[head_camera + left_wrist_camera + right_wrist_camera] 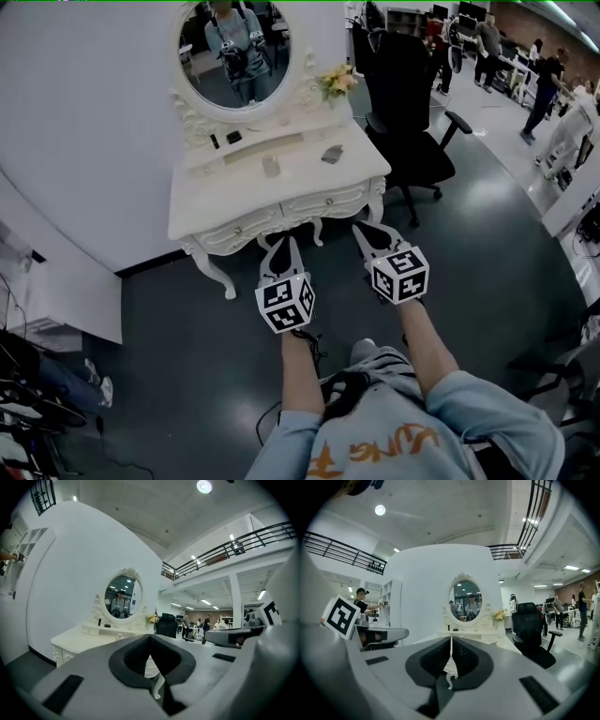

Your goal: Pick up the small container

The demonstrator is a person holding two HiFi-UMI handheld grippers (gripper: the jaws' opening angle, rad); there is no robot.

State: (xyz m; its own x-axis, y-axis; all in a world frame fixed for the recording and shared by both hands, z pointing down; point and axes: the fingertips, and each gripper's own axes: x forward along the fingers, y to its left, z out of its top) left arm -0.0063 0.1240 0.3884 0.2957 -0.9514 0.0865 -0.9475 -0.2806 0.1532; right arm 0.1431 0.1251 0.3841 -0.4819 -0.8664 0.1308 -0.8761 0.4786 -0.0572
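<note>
The small container (271, 167) is a pale little pot standing near the middle of the white dressing table (211, 211), in front of the oval mirror (234, 52). Both grippers hang in the air in front of the table's front edge, well short of the pot. My left gripper (284, 244) has its jaws together with nothing between them, which the left gripper view also shows (150, 637). My right gripper (371, 231) is shut and empty too (451, 638). Both point at the table.
On the tabletop lie a dark grey object (332, 155), two small black items (225, 139) and a bunch of flowers (337, 82). A black office chair (412, 122) stands just right of the table. A white cabinet (56, 300) and cables are at the left; people stand at the far right.
</note>
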